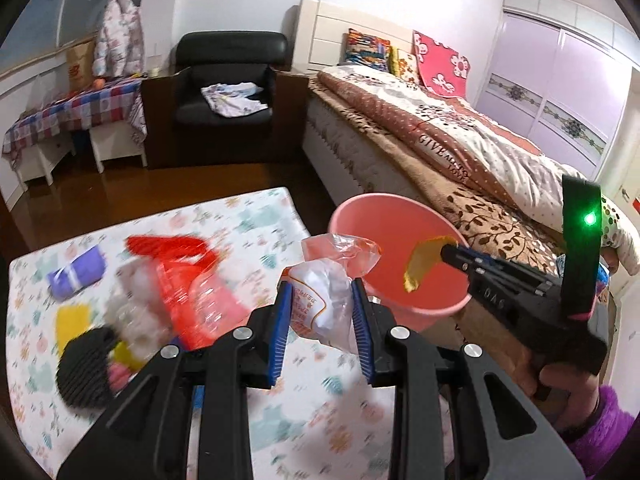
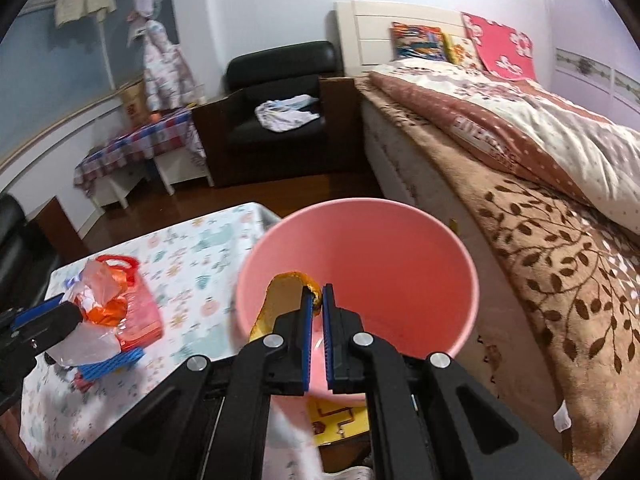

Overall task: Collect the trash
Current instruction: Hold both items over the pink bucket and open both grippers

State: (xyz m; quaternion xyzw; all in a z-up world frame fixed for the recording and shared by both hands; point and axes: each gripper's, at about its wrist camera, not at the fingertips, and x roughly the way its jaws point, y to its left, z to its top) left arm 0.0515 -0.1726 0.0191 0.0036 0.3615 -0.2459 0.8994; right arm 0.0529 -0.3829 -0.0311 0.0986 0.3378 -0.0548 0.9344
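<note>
The right gripper (image 2: 317, 300) pinched a limp peel (image 2: 276, 304) by one end above the pink bin (image 2: 440, 264); it looked light and floppy. The left gripper (image 1: 322, 300) clenched a crumpled plastic bag (image 1: 320, 284) over the tabletop (image 1: 224, 216), beside the bin: soft, slippery, best gripped at its bunched middle.

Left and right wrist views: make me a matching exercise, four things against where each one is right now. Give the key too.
Things:
1. yellow peel
2. crumpled plastic bag
3. purple packet
4. white cloth

Places:
A. on the black armchair seat
B. lying on the floral table
C. in the right gripper, over the pink bucket
D. between the left gripper fingers

Pairs: 1-C, 2-D, 3-B, 4-A
</note>
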